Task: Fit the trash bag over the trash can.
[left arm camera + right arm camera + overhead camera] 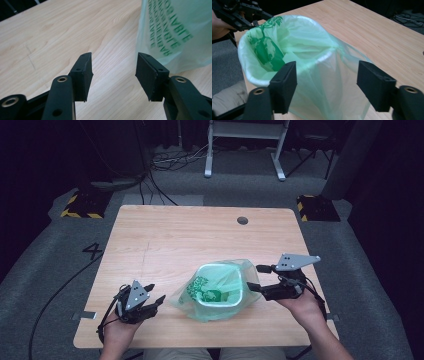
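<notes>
I see the green bag (pixel 212 292) lining a small white bin (pixel 239 296) at lower centre of the high view. My left gripper (pixel 156 292) has its jaws apart and empty beside it. My right gripper (pixel 254 277) is parted too, gripping nothing. The bin's walls are hidden under plastic; the bag's print blurs.

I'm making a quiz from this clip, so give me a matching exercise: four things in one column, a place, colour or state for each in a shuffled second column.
1. green plastic bag
2. left gripper
3. right gripper
4. table

A. pale wood
B. open, at the bin's right rim
C. lines the small bin
D. open, left of the bag, over bare wood

Pairs: 1-C, 2-D, 3-B, 4-A
</notes>
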{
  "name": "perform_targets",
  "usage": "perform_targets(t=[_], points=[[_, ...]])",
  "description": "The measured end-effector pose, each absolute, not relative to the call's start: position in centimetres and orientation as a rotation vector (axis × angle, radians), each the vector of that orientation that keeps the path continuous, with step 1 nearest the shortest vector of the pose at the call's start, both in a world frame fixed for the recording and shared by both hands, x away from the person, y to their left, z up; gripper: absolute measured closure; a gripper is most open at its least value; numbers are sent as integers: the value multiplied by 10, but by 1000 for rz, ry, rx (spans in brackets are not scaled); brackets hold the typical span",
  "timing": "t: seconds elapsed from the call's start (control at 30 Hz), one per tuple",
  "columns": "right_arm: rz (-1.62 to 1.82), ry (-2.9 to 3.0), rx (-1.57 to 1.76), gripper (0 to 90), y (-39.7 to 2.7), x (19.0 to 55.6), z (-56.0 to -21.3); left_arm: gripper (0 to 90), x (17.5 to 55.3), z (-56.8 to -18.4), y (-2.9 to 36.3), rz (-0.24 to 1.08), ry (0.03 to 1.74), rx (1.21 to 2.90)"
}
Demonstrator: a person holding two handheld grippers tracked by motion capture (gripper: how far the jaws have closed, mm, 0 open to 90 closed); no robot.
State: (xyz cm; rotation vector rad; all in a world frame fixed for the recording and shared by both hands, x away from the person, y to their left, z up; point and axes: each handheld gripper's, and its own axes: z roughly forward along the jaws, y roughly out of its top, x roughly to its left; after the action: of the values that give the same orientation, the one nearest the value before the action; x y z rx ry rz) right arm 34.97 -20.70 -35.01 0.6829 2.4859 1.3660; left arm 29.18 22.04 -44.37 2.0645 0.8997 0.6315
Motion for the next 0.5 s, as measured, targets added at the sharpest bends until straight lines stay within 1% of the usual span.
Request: perform_targets(t=[0.27,0.5], points=[[1336,2532,647,233,-185,369,-342,445,295,-463,232,629,944,2115],[1281,2575,612,194,-164,382,-341,439,298,-471,241,615,991,2110]])
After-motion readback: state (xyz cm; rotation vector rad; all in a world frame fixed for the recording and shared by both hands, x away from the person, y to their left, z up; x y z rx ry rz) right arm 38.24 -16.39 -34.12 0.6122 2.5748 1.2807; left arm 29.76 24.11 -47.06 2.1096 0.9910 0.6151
